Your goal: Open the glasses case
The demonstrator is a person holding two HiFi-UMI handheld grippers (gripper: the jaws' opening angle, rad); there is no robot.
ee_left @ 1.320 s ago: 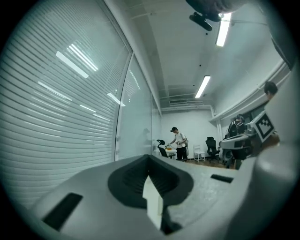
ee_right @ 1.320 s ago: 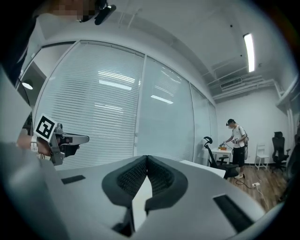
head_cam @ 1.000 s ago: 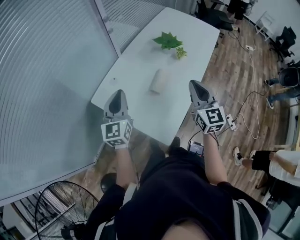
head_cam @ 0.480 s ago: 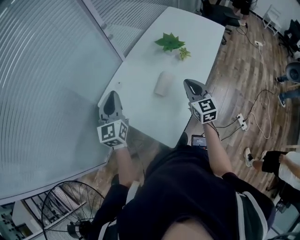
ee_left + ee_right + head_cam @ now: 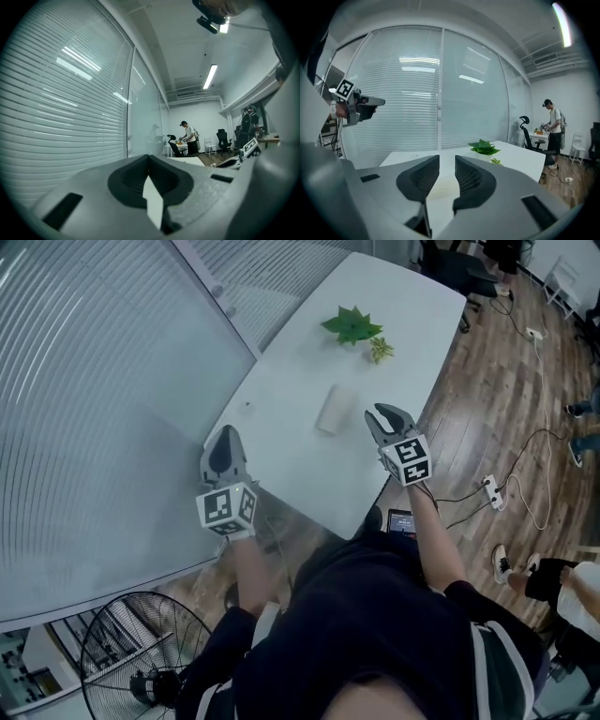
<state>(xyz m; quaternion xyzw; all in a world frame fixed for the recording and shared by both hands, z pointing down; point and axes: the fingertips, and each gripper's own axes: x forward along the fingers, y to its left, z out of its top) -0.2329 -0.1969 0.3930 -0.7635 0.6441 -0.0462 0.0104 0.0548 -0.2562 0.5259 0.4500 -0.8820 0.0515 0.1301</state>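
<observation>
On the table [image 5: 309,470], glasses case [image 5: 337,410] just ahead of the right hand-held gripper [image 5: 388,412], empty jaws newly opening.

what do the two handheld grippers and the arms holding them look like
Both the left gripper and right gripper are pale grey, tapering plastic shells with dark ribbed pads. Each carries a white cube printed with black square markers. The person wears a black top.

The pale, oblong glasses case [image 5: 337,410] lies closed and flat on the white table [image 5: 300,456].
</observation>
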